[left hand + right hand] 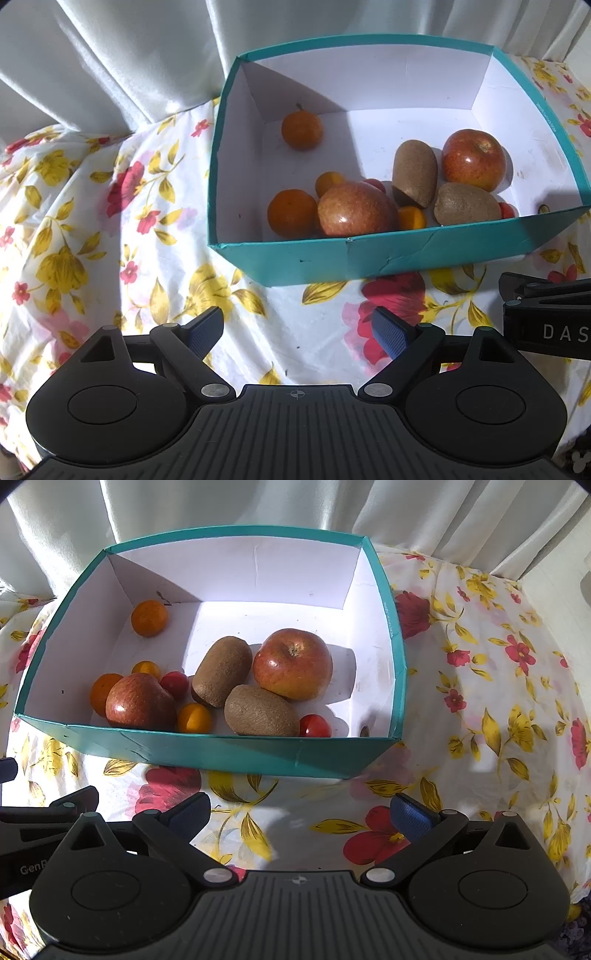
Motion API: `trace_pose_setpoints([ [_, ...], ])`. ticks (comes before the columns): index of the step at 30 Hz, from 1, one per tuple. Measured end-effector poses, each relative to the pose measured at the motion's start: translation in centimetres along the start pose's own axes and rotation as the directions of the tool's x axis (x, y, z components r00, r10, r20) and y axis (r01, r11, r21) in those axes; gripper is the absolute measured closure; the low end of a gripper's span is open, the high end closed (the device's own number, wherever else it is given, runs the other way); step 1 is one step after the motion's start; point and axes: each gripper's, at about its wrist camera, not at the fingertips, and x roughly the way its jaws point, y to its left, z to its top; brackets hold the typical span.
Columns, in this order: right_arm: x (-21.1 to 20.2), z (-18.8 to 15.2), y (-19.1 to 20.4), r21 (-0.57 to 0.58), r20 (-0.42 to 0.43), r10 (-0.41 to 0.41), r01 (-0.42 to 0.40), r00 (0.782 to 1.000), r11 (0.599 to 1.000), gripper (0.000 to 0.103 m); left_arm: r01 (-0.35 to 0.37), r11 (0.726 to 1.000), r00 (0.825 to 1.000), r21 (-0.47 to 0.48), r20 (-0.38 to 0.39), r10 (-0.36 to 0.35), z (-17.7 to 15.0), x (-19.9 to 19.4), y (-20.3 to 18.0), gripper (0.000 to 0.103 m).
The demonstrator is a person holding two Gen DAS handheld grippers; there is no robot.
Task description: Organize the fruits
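Note:
A teal box (369, 258) (240, 755) with a white inside stands on the floral cloth. It holds two red apples (474, 159) (293, 663) (354, 214) (139, 701), two brown kiwis (415, 172) (222, 670) (466, 204) (260, 711), several oranges (301, 130) (149, 617) and small red tomatoes (314, 726). My left gripper (297, 328) is open and empty, over the cloth in front of the box. My right gripper (301, 814) is open and empty, also in front of the box.
A floral cloth (92, 240) (498, 720) covers the surface. White curtains (129, 55) (258, 502) hang close behind the box. The right gripper's body (546, 317) shows at the right of the left wrist view; the left gripper's body (33, 823) at the left of the right wrist view.

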Motion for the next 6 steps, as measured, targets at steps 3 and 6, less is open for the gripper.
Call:
trace_pose_setpoints([
  [3,0.04,-0.02,-0.08,0.002,-0.001,0.001,-0.001,1.0,1.0,0.0,0.001,1.0,1.0,0.003,-0.002,-0.001,-0.07,0.06,-0.11,0.012],
  [6,0.06,-0.06,-0.13,0.004,-0.003,0.002,-0.002,1.0,1.0,0.0,0.005,1.0,1.0,0.008,0.0,-0.005,-0.14,-0.03,-0.28,0.012],
])
